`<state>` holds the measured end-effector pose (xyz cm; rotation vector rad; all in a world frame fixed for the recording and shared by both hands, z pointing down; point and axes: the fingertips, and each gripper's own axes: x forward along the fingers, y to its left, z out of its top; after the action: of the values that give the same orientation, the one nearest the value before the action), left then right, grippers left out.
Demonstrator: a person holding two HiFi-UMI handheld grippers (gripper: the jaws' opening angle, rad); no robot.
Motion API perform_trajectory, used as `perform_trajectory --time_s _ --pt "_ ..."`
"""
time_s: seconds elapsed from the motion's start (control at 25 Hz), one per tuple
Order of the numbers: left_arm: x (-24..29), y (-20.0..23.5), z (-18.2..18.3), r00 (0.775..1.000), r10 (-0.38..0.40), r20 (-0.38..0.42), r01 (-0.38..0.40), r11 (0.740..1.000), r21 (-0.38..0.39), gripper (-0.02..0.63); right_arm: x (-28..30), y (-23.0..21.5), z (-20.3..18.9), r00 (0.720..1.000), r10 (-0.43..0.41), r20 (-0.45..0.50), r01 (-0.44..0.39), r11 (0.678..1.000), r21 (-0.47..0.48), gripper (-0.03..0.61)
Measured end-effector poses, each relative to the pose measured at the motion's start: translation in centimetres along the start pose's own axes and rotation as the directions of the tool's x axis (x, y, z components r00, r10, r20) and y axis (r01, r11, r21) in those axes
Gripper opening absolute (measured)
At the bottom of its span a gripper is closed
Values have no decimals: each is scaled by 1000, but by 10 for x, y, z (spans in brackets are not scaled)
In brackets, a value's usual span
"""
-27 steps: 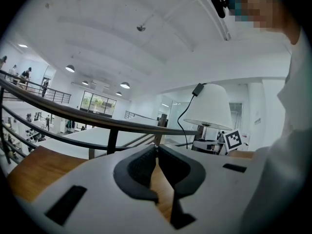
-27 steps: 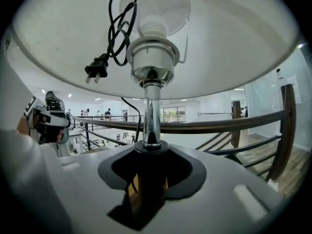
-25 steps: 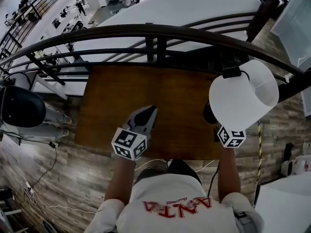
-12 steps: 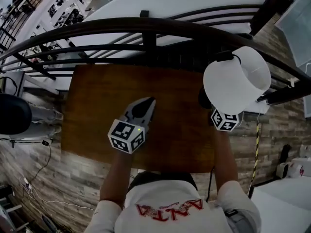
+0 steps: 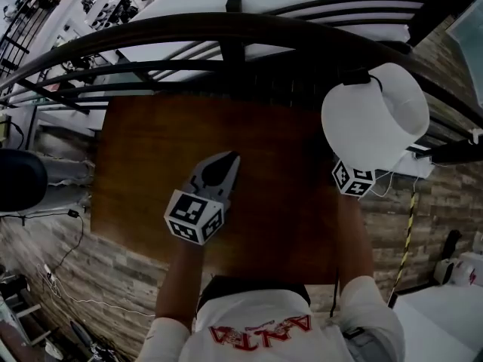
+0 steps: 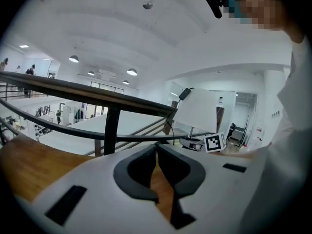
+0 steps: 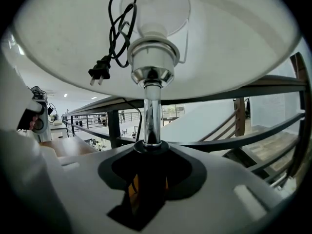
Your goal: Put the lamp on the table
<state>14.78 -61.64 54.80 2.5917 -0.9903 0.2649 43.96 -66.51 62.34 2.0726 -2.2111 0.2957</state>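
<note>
Your right hand-held gripper [image 7: 146, 155] is clamped low on the lamp [image 7: 152, 106], on the dark collar under its shiny metal stem. It holds the lamp upright at the far right corner of the bench [image 5: 151, 149]. Your left hand-held gripper [image 5: 225, 164] hovers mid-bench, jaws together and empty. The lamp is likely top-heavy: the wide white shade looks light and easily dented, the polished stem slippery, and the bundled cord [image 7: 117, 38] hangs loose. A hold low, near the base, seems safest.

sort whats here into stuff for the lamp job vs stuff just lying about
For the job: lamp, held in the right gripper; wooden table.
Just about: left gripper, shut and empty; railing; black chair.
</note>
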Motion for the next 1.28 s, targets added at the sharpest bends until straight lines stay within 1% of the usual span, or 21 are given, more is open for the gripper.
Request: perform_trajectory --time_s 0.16,0.28,0.48,0.64,0.84,1.0,1.16,1.28 --pt "4 4 -15 1000 14 -22 -15 1000 -16 23 15 7 -12 1000 21 2 -21 1000 -2 133" --pt "4 4 -21 999 21 -33 -22 1000 -18 23 20 15 -15 999 32 3 -32 999 -27 133" --pt "-1 14 -24 999 38 -29 -38 999 -28 23 24 24 -17 999 45 3 -44 997 -69 133" --pt "-2 16 -26 999 36 -30 -37 999 -35 23 21 26 -22 999 46 14 -44 997 -69 133" --pt "-7 14 -21 999 32 -1 -32 999 -22 23 22 33 -19 998 51 23 -49 996 -80 133" --pt "-12 14 -25 1000 25 -6 -25 999 -20 23 20 32 -26 999 46 22 -45 998 -50 141" --pt "-24 12 -21 1000 16 18 -16 1000 -22 23 9 26 -42 1000 13 -28 -14 999 -32 253" --pt "-44 12 -13 999 12 45 -11 1000 -21 23 -17 33 -49 998 4 -64 -4 1000 -2 288"
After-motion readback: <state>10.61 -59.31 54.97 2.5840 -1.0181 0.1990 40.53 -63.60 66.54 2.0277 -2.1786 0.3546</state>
